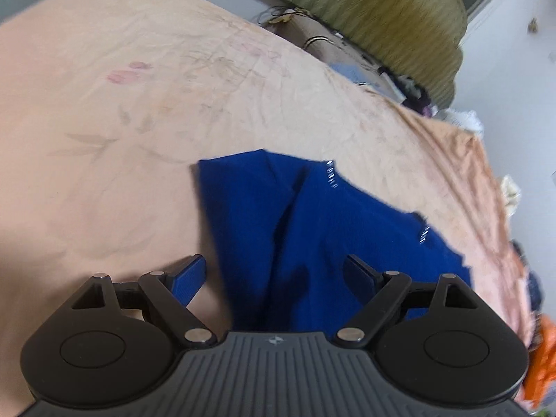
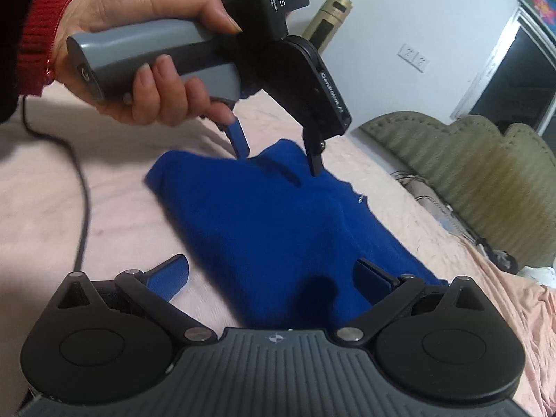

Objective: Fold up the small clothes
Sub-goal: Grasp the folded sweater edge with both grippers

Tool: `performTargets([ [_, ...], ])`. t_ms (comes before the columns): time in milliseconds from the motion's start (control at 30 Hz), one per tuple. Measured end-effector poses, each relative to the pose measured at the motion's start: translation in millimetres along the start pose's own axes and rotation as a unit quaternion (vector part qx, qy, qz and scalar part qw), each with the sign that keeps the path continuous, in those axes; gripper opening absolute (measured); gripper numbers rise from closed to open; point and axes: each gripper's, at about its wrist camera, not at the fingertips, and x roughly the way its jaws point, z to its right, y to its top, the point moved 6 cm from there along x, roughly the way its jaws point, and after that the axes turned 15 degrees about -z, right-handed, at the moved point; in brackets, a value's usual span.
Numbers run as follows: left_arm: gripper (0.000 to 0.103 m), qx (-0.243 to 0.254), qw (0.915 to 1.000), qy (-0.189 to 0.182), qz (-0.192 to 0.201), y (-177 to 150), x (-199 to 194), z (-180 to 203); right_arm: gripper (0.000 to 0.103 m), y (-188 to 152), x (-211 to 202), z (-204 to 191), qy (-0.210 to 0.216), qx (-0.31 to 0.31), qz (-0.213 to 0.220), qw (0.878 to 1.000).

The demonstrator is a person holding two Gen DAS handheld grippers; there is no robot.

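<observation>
Both tongs are seen wide apart, nothing clamped. The left tongs [image 1: 274, 272] hang over the near part of the blue garment [image 1: 312, 236]; one blue-padded finger sits beside the cloth edge over the bedsheet [image 1: 104, 104], the other over the cloth, and no pad is seen pressing. In the right wrist view the left tongs [image 2: 278, 158] are held by a hand [image 2: 139, 69] with a red knitted cuff [image 2: 38, 34], their fingertips just above or barely touching the far end of the garment; contact cannot be confirmed. The right tongs [image 2: 271, 278] are likewise spread wide over the near end of the garment [image 2: 271, 229], gripping nothing. The garment is laid on the peach bedsheet near the middle of the bed, already gathered into a compact, roughly rectangular stack, with an overlapping layer and a crease visible along its length; small white stitching is visible at one edge. Judged from that, at least one fold is done and the cloth is released. Left, by estimate: possibly one more fold across, or flattening, then setting aside. An orange cloth [image 1: 542, 354] is glimpsed at the bed's edge, maybe another piece to be folded; this cannot be told for sure. A green padded headboard [image 2: 451, 160] stands beyond the bed.
</observation>
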Motion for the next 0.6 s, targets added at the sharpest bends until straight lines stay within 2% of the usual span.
performTargets([
  [133,0.096,-0.001,0.9991,-0.043,0.0,14.9,11.0,2.7,0.1,15.6,15.2,-0.5,-0.017,0.009,0.005,1.0],
  [267,0.096,-0.014,0.9975,-0.069,-0.004,30.8,22.2,5.4,0.099,28.8,30.6,0.0,-0.029,0.01,0.011,0.999],
  [367,0.096,-0.018,0.9971,-0.074,-0.002,41.2,29.3,8.0,0.09,35.4,37.3,-2.7,-0.022,0.006,0.019,1.0],
  [433,0.096,-0.022,0.9973,-0.069,0.0,46.2,32.3,10.3,0.081,38.2,38.8,-3.3,-0.009,0.008,0.02,1.0],
  [467,0.096,-0.019,0.9979,-0.062,0.002,47.9,34.0,13.0,0.071,39.2,38.8,-5.5,-0.005,0.004,0.02,1.0],
  [500,0.095,-0.011,0.9987,-0.05,0.003,48.9,36.0,16.3,0.055,39.2,39.5,-7.8,-0.003,-0.001,0.018,1.0],
  [533,0.091,0.0,0.9995,-0.03,0.005,49.5,38.2,21.2,0.049,39.0,39.6,-10.7,-0.004,-0.009,0.017,1.0],
  [600,0.077,0.026,0.9995,0.016,0.006,49.2,41.6,29.1,0.03,39.0,39.8,-16.2,-0.005,-0.024,0.016,1.0],
])
